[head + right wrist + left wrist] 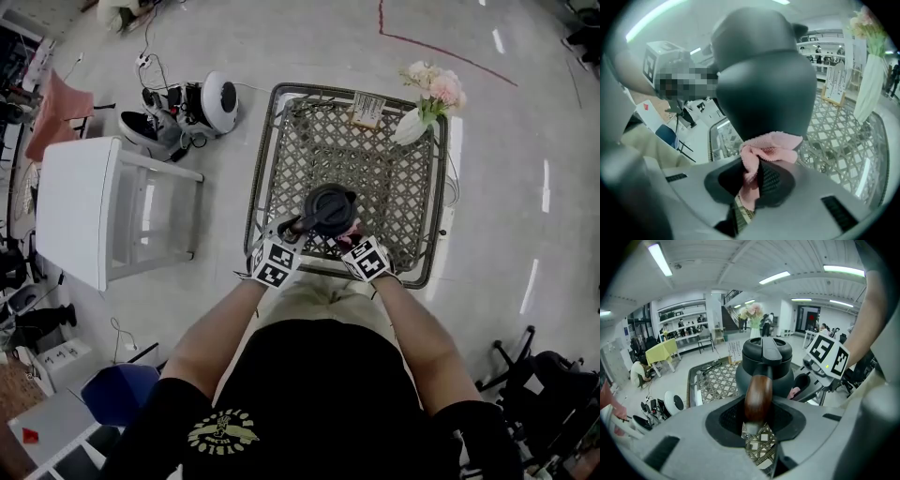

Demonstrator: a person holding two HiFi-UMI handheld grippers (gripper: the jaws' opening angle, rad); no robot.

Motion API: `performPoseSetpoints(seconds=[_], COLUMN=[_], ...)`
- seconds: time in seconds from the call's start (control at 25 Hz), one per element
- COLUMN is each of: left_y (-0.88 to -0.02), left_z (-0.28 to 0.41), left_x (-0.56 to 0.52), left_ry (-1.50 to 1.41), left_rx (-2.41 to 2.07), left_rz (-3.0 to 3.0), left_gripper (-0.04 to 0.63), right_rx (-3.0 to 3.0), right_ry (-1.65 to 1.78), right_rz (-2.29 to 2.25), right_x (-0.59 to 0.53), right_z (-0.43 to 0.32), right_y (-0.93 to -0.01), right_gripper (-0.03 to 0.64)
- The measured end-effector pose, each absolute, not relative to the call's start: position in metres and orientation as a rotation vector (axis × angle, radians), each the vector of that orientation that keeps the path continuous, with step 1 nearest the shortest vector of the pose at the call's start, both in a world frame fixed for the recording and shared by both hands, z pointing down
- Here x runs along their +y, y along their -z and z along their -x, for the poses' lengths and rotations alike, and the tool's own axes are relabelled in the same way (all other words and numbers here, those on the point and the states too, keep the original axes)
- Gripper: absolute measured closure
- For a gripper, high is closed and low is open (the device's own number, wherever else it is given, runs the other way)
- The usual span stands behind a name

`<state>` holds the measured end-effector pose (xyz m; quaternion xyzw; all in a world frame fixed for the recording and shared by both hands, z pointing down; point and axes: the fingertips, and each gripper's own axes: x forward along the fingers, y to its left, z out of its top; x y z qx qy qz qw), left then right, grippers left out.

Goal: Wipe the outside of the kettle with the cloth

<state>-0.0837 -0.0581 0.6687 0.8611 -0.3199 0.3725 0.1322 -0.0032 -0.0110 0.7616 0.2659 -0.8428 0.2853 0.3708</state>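
While it stands at centre frame in the head view, near the lower edge of the lattice-top table (398, 178), 1 dark grey kettle (328, 208) has its brown handle (758, 397) clamped in the left gripper (758, 420). Right gripper (749, 185): clenched on 1 pink cloth (766, 146), which is bunched against the kettle's lower side at lower centre of that gripper's view. 1 white vase of flowers (412, 125) stands at the table's upper right corner.

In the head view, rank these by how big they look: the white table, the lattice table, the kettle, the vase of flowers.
1. lattice table
2. white table
3. kettle and vase of flowers: too alike to rank.
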Motion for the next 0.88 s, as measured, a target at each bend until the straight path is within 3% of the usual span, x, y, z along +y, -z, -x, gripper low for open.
performPoseSetpoints(seconds=[0.56, 0.88], left_y=[-0.673, -0.671], left_z=[0.073, 0.07], left_x=[-0.042, -0.032], left_ry=[-1.081, -1.093], left_rx=[-0.993, -0.896], left_rz=[-2.373, -2.358], left_gripper=[0.494, 0.494], right_rx=[-2.387, -2.429], right_ry=[-0.823, -0.741], right_rz=[-0.721, -0.619], right_x=[-0.013, -0.006], right_z=[0.017, 0.032], right_y=[-0.661, -0.658], right_gripper=[0.577, 0.577])
